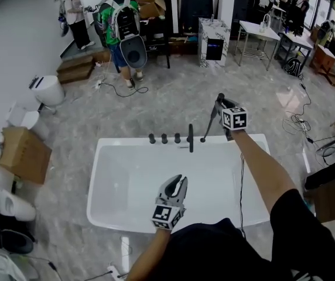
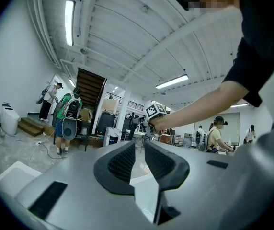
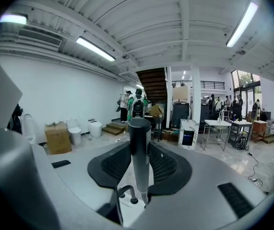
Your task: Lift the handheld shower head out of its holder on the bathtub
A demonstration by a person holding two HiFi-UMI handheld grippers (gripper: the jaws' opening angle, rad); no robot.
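Around: three knobs [image 1: 164, 138] and a spout [image 1: 191, 138] line the bathtub's [image 1: 115, 151] far rim; a box [image 1: 21, 154] sits on the floor off its left edge.
Shower head [image 1: 212, 119]: above the far rim's right part, clamped in your right tongs [image 1: 221, 102].
Axis: steep, near upright; lower end toward the rim beside the spout.
Left tongs [image 1: 179, 180]: over the tub by its near rim, a narrow gap, empty.

Cardboard box [image 1: 21, 154] and white table [image 1: 258, 31] stand on grey floor [image 1: 185, 92].
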